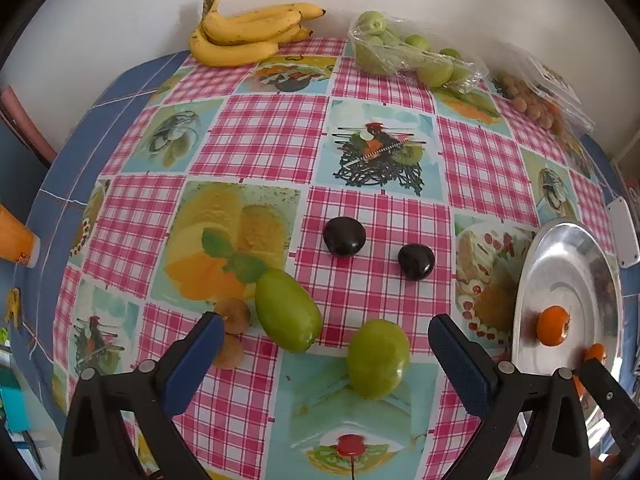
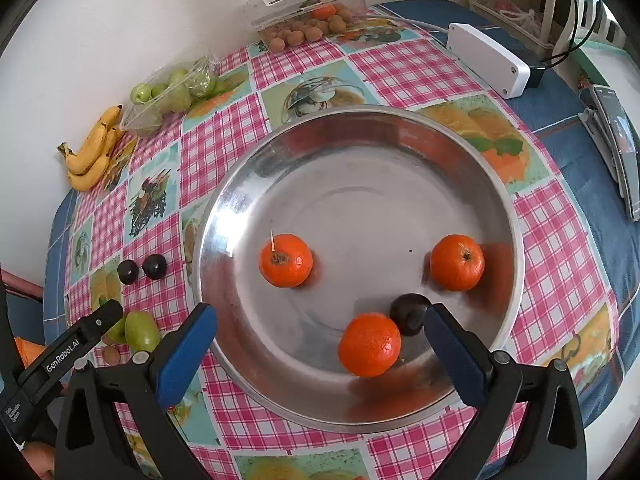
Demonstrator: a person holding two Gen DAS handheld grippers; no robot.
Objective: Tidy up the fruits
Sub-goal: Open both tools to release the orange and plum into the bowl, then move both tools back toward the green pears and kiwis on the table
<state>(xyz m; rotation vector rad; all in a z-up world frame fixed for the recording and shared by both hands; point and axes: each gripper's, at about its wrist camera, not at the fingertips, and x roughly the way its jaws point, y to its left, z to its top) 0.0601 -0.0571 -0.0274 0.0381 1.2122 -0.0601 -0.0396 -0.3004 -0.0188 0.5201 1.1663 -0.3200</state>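
Note:
My left gripper [image 1: 326,330] is open and empty just above the tablecloth. Two green fruits lie before it, one long [image 1: 288,310] and one rounder [image 1: 377,358] between its fingers. Two dark plums [image 1: 344,236] [image 1: 416,261] lie farther off. Two small brown fruits [image 1: 234,314] sit by the left finger. My right gripper [image 2: 320,322] is open and empty over the metal plate [image 2: 360,152]. The plate holds three oranges [image 2: 285,260] [image 2: 457,262] [image 2: 369,344] and a dark plum [image 2: 408,314] by the right finger.
Bananas [image 1: 244,32], a bag of green fruit [image 1: 404,52] and a clear box of brown fruit [image 2: 308,20] line the wall. A white box [image 2: 488,60] with cables sits at the back right. An orange cup [image 1: 16,240] stands off the left edge.

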